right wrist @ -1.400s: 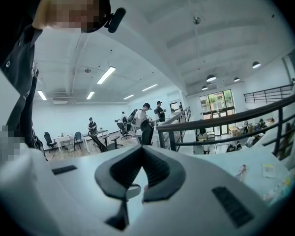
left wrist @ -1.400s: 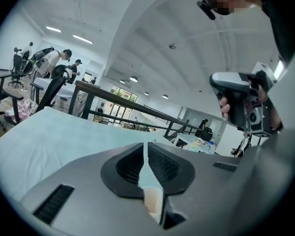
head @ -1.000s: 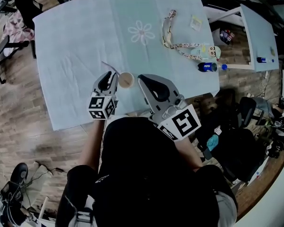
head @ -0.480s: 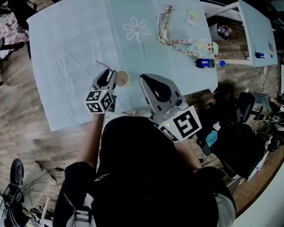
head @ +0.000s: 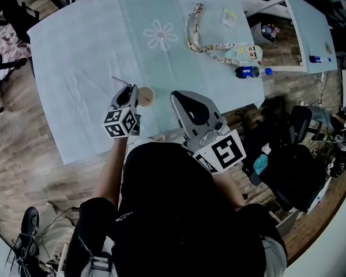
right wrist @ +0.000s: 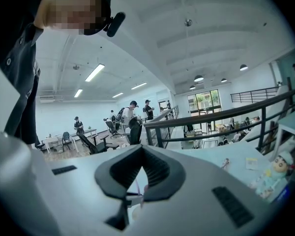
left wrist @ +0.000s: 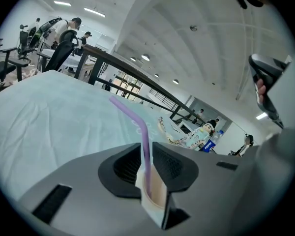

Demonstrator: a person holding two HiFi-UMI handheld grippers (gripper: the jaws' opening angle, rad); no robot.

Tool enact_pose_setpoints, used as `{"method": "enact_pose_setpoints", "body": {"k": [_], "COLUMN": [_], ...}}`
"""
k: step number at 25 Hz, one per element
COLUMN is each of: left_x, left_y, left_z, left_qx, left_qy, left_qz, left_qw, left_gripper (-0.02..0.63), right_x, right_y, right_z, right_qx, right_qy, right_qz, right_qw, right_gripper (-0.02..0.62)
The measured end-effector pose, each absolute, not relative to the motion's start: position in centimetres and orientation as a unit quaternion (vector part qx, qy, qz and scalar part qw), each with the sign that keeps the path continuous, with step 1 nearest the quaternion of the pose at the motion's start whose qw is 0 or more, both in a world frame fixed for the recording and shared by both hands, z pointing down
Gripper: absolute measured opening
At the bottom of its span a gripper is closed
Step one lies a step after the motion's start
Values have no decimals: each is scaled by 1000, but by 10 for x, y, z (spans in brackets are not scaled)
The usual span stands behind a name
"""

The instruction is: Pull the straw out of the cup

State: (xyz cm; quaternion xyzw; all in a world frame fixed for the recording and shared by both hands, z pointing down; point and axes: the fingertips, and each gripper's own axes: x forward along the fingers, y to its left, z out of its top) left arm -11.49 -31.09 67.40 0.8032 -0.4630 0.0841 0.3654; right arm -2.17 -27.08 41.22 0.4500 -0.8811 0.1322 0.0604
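At the blue-clothed table [head: 81, 51], my right gripper [right wrist: 140, 150] hangs clenched and empty, off to the cup's right. My left gripper [left wrist: 146, 149], its jaws just closing, pinches the purple straw [left wrist: 136, 118], which stands in the small paper cup [head: 147, 96] near the table's front edge.

Purple bent straw [left wrist: 144, 146], standing in small tan cup [head: 147, 96], upright on pale blue tablecloth [head: 75, 51]
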Motion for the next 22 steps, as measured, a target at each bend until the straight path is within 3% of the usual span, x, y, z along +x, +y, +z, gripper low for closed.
{"method": "enact_pose_setpoints", "body": {"k": [5, 22], "left_x": [-114, -122], "left_y": [-312, -313], "left_z": [673, 642], "left_qx": [805, 817], "left_qy": [-463, -458], "left_qz": [85, 41], "left_qw": [360, 348], "left_gripper": [43, 30], "right_x": [-18, -30], "right_y": [-269, -259], "right_z": [412, 405], "right_qx": [456, 456], "right_qy": [-879, -880], "right_qz": [131, 123], "right_qw": [58, 57], "right_gripper": [9, 9]}}
